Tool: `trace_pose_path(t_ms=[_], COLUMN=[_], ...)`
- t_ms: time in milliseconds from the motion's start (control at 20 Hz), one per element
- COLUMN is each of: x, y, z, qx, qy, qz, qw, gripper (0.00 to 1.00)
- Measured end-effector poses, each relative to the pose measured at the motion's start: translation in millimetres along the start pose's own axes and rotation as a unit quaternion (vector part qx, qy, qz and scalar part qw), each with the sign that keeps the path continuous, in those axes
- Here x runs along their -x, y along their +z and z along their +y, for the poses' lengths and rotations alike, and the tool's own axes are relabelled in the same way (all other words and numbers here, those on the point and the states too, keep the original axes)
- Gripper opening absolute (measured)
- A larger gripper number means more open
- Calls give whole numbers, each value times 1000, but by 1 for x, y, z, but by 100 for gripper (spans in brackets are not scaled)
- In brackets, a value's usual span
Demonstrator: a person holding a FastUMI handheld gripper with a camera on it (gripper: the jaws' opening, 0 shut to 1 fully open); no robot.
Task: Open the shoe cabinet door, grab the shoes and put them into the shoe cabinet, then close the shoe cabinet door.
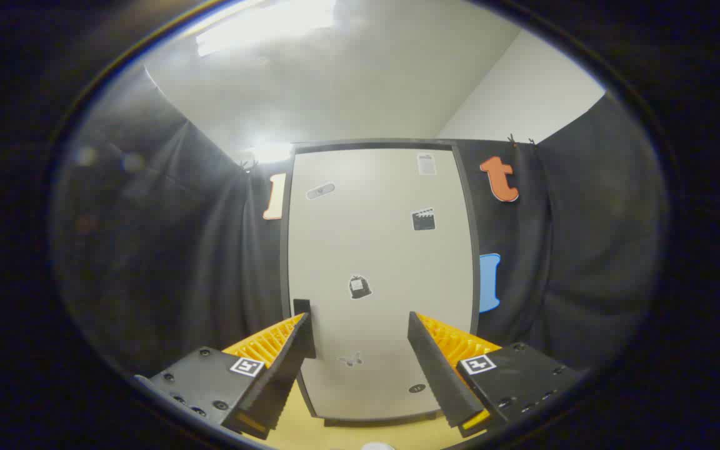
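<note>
Two yellow-and-black ribbed fingers of the handheld gripper [360, 350] appear in the gripper view, spread wide apart with nothing between them; each finger carries a black mounting plate with a small square marker. Directly ahead stands the tall white shoe cabinet door [391, 250] with a dark frame, closed and upright against the black cloth wall [179, 250] of the booth. Several small stickers are scattered over the door face: a grey oblong one near the upper left, a pale rectangular one near the top right, a black clapperboard-shaped one below that, a dark bag-shaped one [359, 287] near the middle, and a faint butterfly-shaped one low down between the fingers. A small black rectangular handle [302, 307] sits on the left edge of the door, just above and touching the line of the left fingertip [300, 328]; whether the finger contacts it cannot be told. The right fingertip lies over the lower right part of the door face. Beneath the cabinet and the fingers runs a light wooden floor [335, 431]. Above the booth, a white ceiling with a bright light panel is visible.
</note>
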State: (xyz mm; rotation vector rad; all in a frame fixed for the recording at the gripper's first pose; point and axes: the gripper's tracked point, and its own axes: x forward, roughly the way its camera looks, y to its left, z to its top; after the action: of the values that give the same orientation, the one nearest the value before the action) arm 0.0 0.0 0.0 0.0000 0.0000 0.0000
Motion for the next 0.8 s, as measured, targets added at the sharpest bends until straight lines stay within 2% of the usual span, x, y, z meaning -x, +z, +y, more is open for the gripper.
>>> trace_pose_path(t_ms=[800], x=[-4], y=[-11], z=[-4], qx=[8], qy=[-6], qz=[21], qw=[1000], gripper=[97])
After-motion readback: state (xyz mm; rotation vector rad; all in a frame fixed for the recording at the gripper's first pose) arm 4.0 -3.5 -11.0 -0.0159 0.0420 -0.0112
